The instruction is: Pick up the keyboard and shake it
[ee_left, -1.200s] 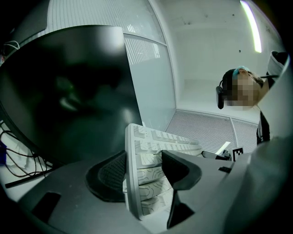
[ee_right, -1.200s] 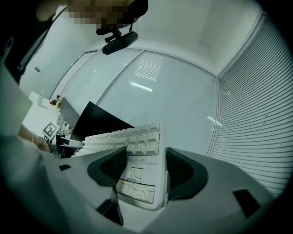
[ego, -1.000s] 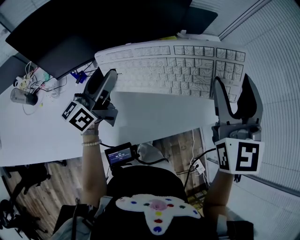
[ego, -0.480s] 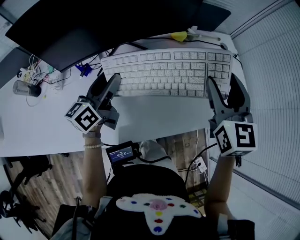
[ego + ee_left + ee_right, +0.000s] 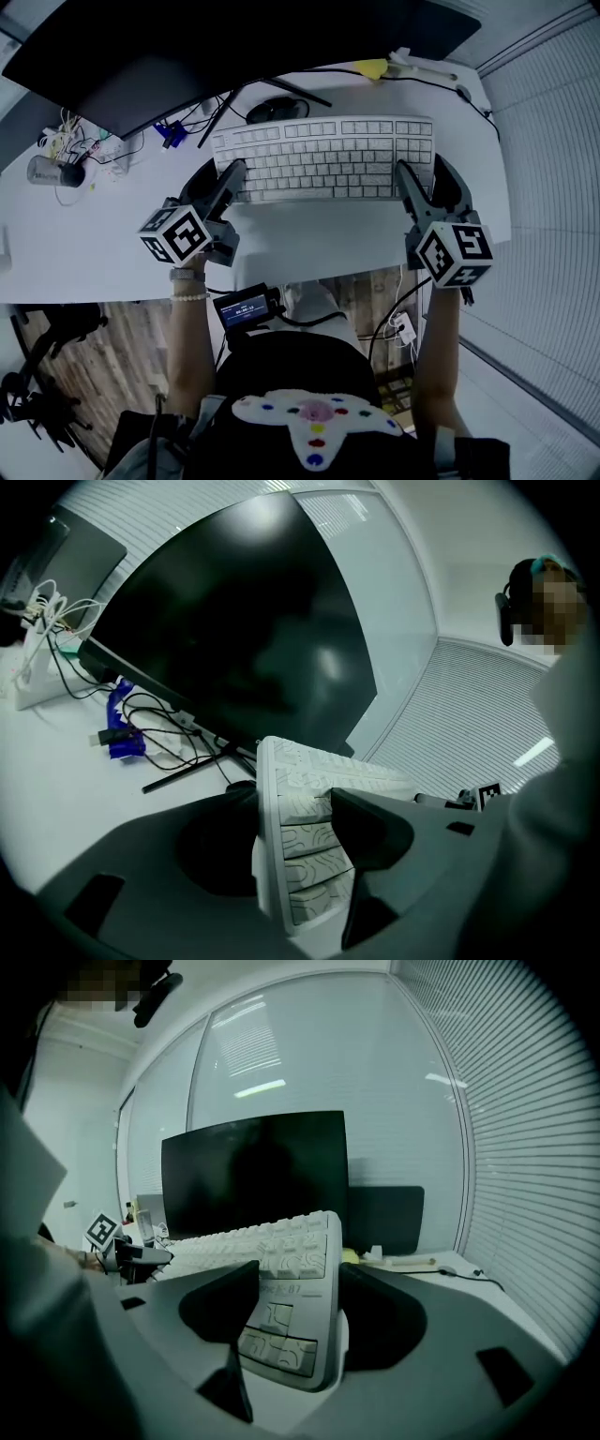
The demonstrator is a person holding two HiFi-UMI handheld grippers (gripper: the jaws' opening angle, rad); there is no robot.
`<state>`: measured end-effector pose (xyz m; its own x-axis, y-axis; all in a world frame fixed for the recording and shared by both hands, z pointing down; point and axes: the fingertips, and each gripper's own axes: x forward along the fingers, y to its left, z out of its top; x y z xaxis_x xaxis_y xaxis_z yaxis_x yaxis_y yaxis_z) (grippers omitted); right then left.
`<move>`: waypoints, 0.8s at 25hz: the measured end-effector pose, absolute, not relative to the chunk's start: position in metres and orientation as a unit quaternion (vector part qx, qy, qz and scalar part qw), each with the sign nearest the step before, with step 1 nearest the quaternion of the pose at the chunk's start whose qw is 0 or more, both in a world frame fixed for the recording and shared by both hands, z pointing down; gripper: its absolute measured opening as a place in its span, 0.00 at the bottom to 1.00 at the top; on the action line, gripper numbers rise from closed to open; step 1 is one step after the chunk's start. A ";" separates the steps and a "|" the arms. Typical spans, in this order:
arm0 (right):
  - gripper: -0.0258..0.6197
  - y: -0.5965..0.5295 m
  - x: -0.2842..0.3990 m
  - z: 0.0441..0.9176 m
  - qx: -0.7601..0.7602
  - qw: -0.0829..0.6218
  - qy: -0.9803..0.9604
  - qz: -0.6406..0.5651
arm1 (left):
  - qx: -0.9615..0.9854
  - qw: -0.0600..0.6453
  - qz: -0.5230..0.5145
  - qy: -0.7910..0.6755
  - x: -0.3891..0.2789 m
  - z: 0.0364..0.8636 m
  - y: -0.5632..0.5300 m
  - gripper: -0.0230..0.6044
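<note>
A white keyboard [image 5: 323, 157] hangs level above the white desk [image 5: 94, 253], held at both ends. My left gripper [image 5: 225, 183] is shut on its left end; in the left gripper view that end of the keyboard [image 5: 300, 836] sits clamped between the dark jaws of my left gripper [image 5: 295, 855]. My right gripper [image 5: 422, 183] is shut on the right end, and in the right gripper view the keyboard [image 5: 286, 1297] fills the gap of my right gripper [image 5: 295, 1312].
A large dark monitor [image 5: 187, 47] stands behind the keyboard, its stand foot [image 5: 272, 108] just under the keyboard's far edge. Cables and a blue plug [image 5: 164, 136] lie at the left, a yellow item [image 5: 368, 68] at the back. The desk's front edge [image 5: 309, 272] runs below the grippers.
The keyboard, with both grippers on it, has dropped away from the head camera toward the desk and looks smaller; it has also levelled out.
</note>
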<state>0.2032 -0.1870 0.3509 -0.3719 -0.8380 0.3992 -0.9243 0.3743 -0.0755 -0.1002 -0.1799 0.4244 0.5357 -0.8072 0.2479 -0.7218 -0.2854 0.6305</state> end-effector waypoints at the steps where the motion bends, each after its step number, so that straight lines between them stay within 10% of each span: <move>1: 0.49 -0.190 0.203 0.362 0.536 0.149 -0.817 0.151 | 0.795 0.364 -0.053 -0.482 -0.101 0.433 -0.180 0.43; 20: 0.49 -0.209 0.200 0.521 0.480 0.158 -0.806 0.309 | 0.733 0.420 0.062 -0.532 -0.108 0.532 -0.173 0.43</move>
